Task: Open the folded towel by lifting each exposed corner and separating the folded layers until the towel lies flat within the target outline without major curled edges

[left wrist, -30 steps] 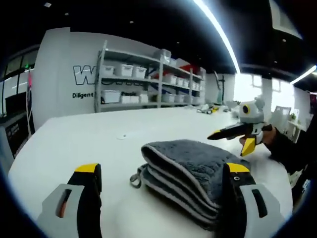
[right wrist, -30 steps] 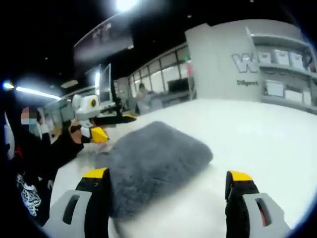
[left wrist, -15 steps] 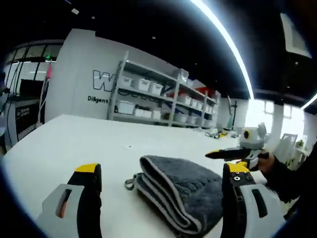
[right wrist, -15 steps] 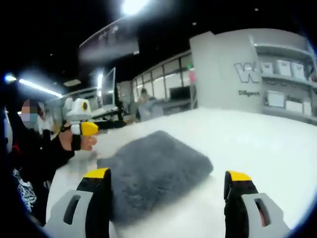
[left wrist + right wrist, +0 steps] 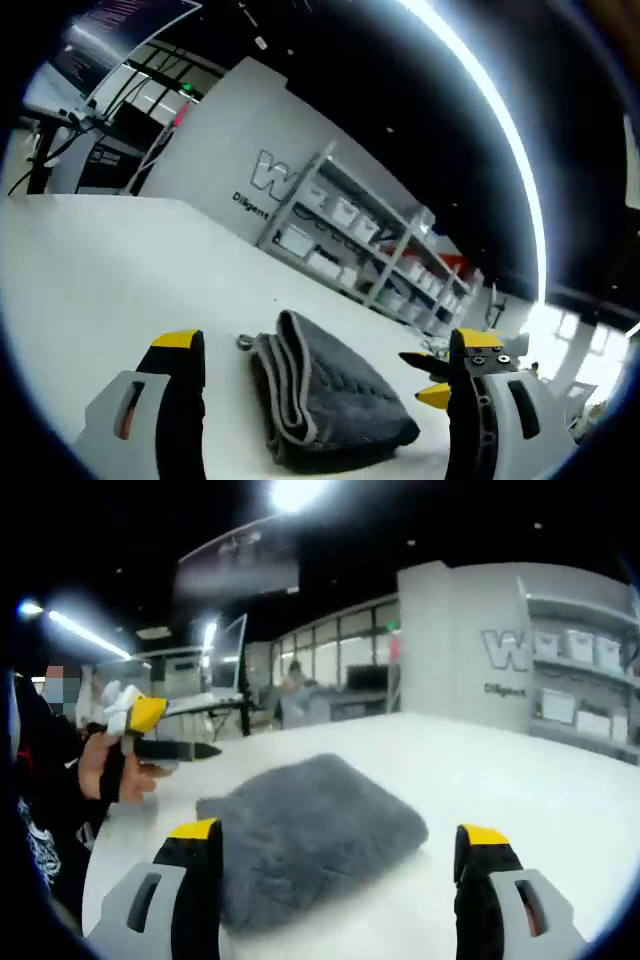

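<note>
The left gripper view rides low over the white bench (image 5: 90, 260), rolled so the surface slopes, looking along its own tongs (image 5: 325, 400) toward the storage shelves (image 5: 350, 245) and lettered wall. It sits close to the folded grey towel (image 5: 325, 395), facing its stacked edges. The right gripper view sits level, just as near, looking across the towel's (image 5: 310, 830) flat top toward the glass-walled offices (image 5: 320, 670). Both share the towel, bench, and shelving, and each catches the other's tongs at its edge.
</note>
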Available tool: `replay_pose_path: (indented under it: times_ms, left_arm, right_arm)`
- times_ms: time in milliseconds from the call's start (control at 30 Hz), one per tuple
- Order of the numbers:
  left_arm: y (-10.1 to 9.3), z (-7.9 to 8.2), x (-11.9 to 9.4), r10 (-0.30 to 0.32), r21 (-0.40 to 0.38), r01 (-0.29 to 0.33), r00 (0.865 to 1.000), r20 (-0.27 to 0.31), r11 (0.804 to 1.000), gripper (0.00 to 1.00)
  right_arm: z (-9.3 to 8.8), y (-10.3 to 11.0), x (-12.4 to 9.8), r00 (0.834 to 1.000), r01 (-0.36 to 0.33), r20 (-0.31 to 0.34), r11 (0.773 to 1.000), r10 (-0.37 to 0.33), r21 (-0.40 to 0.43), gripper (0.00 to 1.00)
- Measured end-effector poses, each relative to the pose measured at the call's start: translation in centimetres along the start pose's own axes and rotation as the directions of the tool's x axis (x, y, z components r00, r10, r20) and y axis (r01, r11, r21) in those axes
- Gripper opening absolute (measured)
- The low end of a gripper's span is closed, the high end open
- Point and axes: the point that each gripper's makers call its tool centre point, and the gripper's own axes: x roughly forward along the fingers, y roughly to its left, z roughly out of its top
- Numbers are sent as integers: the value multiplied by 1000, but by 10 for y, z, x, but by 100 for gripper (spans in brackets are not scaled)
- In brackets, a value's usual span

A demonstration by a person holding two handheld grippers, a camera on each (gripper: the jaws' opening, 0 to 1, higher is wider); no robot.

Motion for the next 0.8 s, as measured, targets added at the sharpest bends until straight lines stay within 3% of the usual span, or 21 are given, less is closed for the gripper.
replay_pose_path:
  times_ms: [167, 200, 267, 367, 500, 733, 800]
  left_arm:
    - [-5, 5, -12, -7, -99, 12, 999, 45, 995, 100]
    - [-10, 7, -16, -19, -171, 32, 997, 79, 985, 100]
    - [-22, 7, -24, -47, -311, 91, 988, 146, 946, 100]
    - [-38, -11, -32, -82, -399, 128, 988, 130, 908, 99]
    - [-43, -25, -41, -44, -477, 101, 991, 129, 873, 97]
    - [-54, -44, -37, -70, -542, 104, 994, 83, 834, 97]
    - [-64, -53, -33, -105, -552, 119, 993, 58, 825, 96]
  right_arm:
    - [2, -4, -1, 1000, 10, 8, 1000, -10, 2, 96]
    - [3, -4, -1, 1000, 11, 9, 1000, -11, 4, 96]
    - [2, -5, -1, 1000, 14, 7, 1000, -14, 2, 96]
    - [2, -7, 0, 1000, 16, 2, 1000, -16, 0, 96]
    - [3, -8, 0, 1000, 16, 5, 1000, -16, 4, 96]
    - [6, -10, 0, 1000, 19, 11, 1000, -19, -2, 95]
    - [8, -12, 0, 1000, 21, 17, 1000, -21, 2, 95]
